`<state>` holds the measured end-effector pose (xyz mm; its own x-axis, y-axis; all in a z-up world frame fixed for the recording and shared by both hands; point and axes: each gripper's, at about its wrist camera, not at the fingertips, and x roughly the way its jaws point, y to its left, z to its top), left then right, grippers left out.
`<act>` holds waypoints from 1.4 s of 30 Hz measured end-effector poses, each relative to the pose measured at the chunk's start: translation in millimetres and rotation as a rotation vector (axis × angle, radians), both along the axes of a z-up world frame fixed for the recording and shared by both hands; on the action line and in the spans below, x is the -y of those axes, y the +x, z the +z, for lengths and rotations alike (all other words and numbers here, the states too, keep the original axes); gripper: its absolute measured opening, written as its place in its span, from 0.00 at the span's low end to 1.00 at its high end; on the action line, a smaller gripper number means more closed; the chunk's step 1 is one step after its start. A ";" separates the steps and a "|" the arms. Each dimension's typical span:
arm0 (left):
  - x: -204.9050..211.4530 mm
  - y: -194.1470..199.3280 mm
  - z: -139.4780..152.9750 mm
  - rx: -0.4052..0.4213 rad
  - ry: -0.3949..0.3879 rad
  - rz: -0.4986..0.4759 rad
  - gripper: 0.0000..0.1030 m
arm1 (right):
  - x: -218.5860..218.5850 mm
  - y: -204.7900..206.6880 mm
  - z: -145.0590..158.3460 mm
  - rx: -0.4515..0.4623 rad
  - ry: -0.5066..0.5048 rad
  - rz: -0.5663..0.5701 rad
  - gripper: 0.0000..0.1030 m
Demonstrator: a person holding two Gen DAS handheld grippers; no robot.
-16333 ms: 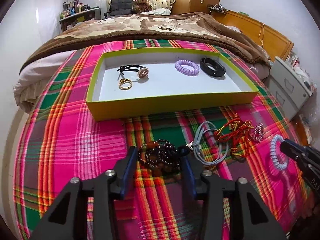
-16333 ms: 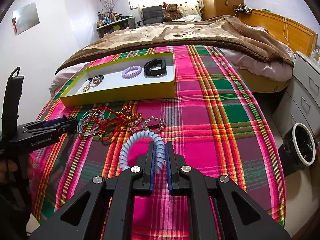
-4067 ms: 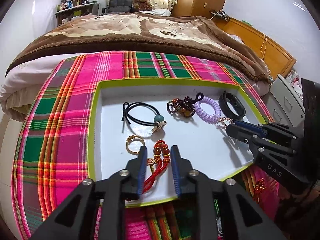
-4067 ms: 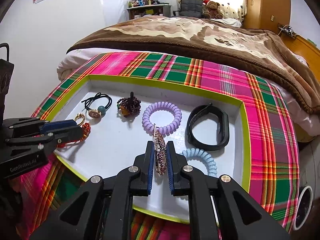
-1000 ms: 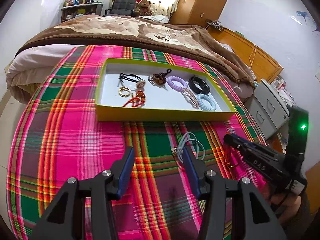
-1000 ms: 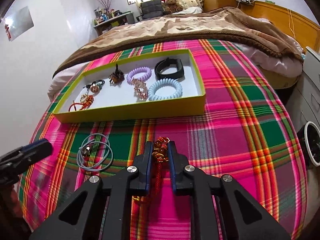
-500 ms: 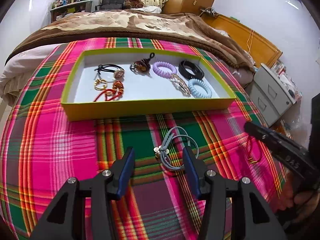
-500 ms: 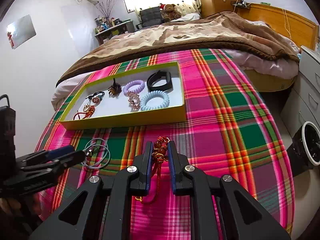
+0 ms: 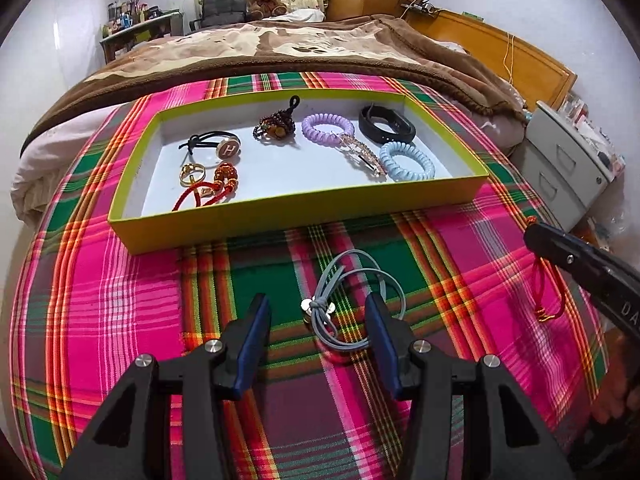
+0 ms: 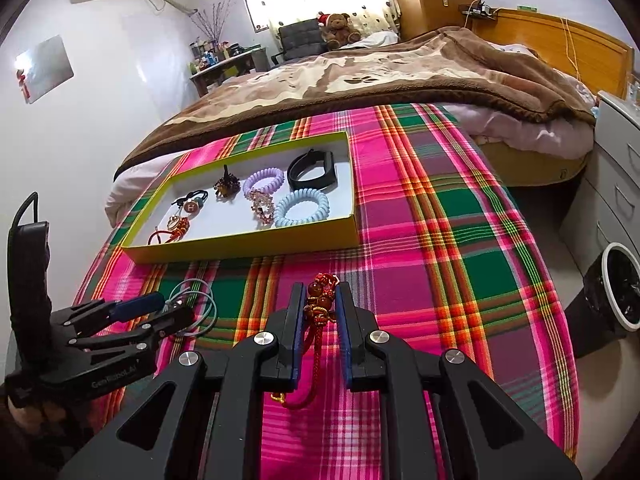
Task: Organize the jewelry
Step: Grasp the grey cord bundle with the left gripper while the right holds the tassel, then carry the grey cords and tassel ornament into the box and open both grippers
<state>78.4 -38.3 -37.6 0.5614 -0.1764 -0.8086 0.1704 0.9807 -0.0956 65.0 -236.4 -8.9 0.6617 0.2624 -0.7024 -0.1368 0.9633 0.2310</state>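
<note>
The left gripper point(image 9: 318, 314) hangs low in its frame with jaws spread wide, just narrowing slightly, either side of the grey cord hair tie point(image 9: 352, 300) lying on the plaid blanket point(image 9: 100, 300); the pads are not pressing on it. The right gripper point(image 10: 318, 304) pinches a red knotted bead charm point(image 10: 320, 300), its cord dangling below. The yellow-green tray point(image 9: 304, 208), mid-frame, already holds several hair ties and bracelets.
</note>
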 end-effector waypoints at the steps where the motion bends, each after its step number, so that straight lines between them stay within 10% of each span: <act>1: 0.6 -0.4 -0.2 0.003 0.012 0.002 0.45 | 0.0 -0.7 0.2 0.001 -0.001 -0.001 0.14; 10: -9.0 1.1 0.5 0.006 0.016 0.027 0.17 | -0.6 -0.8 -0.5 -0.005 -0.001 -0.003 0.15; 42: -40.6 -5.9 52.9 0.121 -0.089 0.027 0.17 | -32.1 -2.6 24.5 0.066 -0.022 0.060 0.15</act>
